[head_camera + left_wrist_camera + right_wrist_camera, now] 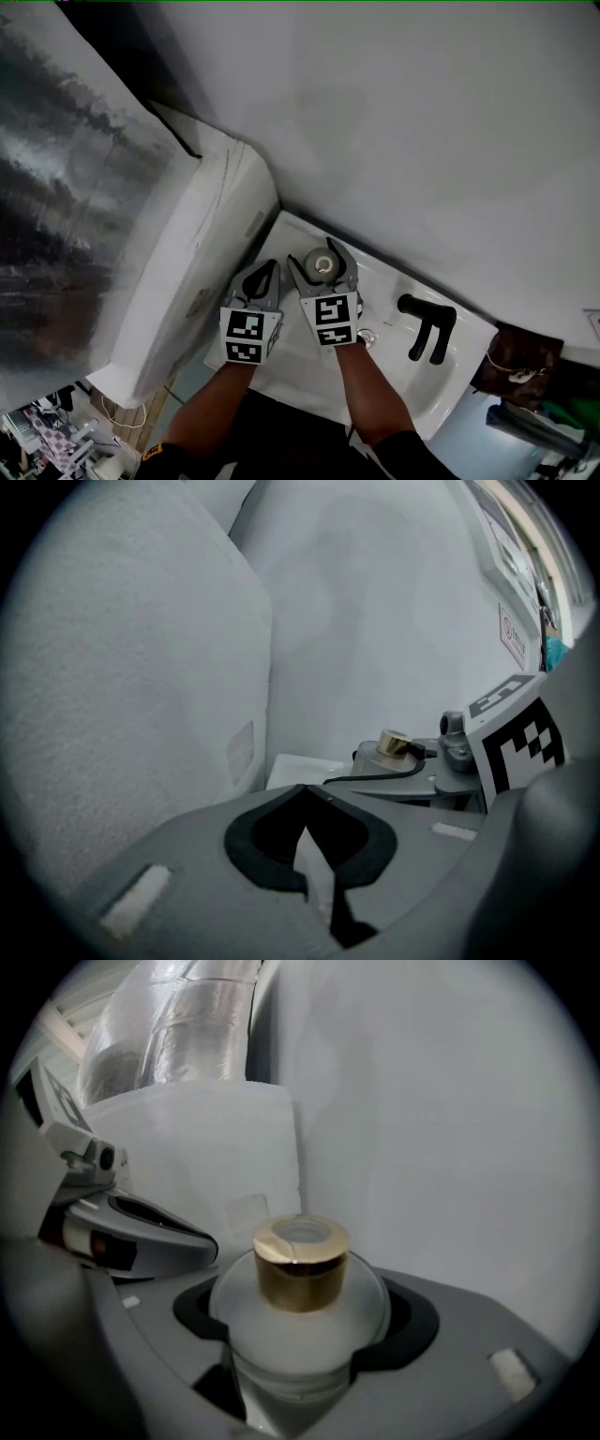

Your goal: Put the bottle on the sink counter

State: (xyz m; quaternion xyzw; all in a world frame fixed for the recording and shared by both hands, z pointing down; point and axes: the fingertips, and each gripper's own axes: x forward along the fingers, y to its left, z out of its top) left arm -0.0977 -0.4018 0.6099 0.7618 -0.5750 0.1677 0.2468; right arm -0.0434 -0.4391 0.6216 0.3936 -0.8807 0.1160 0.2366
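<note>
My right tool point(320, 255) is clenching the bottle point(298, 1330), its dark pads pressing on both sides of the frosted round body below the gold cap point(301, 1262). My left tool point(270, 266) is hanging just beside it with its tips meeting and nothing between them. Both are hovering over the back left corner of the white sink table point(292, 361); I cannot tell whether the bottle's base is touching it.

The corner is hemming me in: the wall point(422, 141) is running close behind the bottle, and a tall white box point(187, 281) is standing against the table's left edge. Open surface is lying toward me and to the right, up to the black faucet point(427, 328).

Only the head view is showing that faucet and the table's edges. The right gripper view alone is giving the bottle's body, plus a foil duct point(178, 1026) rising above the box. The left gripper view is catching just the cap beyond my right tool.
</note>
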